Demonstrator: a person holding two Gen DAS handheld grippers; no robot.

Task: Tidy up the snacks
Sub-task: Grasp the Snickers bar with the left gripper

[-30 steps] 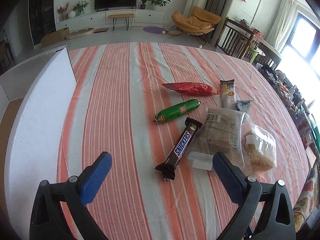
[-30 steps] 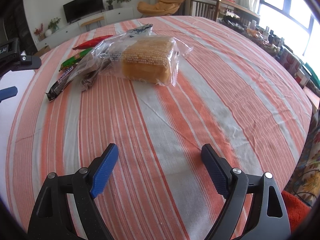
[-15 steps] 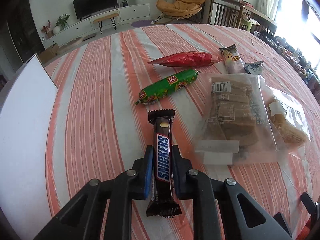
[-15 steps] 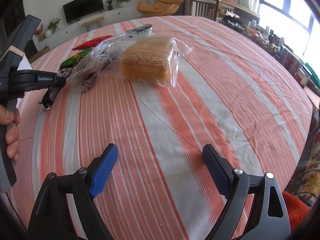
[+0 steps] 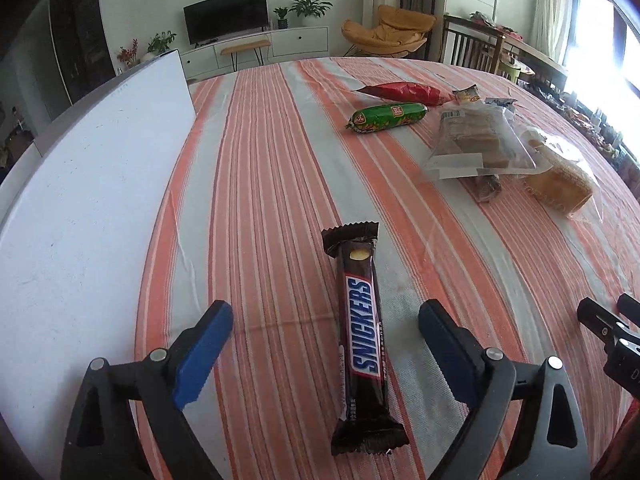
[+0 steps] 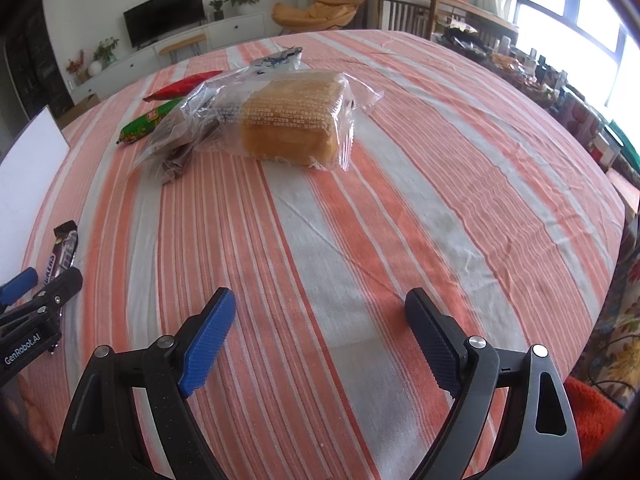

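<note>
Releasing the chocolate bar [image 5: 362, 336] onto the striped tablecloth [image 5: 264, 200], near the white board [image 5: 80, 200] at left: left gripper [image 5: 324, 344] jaws just reopening, spread wide, bar lying loose between them (apart from remaining snacks, far right). Idling the right gripper [image 6: 320, 332], jaws spread, empty, awaiting the bagged cake [image 6: 292, 120].

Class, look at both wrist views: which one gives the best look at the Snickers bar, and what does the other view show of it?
The left wrist view: the Snickers bar lies whole and close, logo readable, between the open left hand-held gripper jaws. The right wrist view shows it only small at the left edge, partly hidden by that gripper.
</note>
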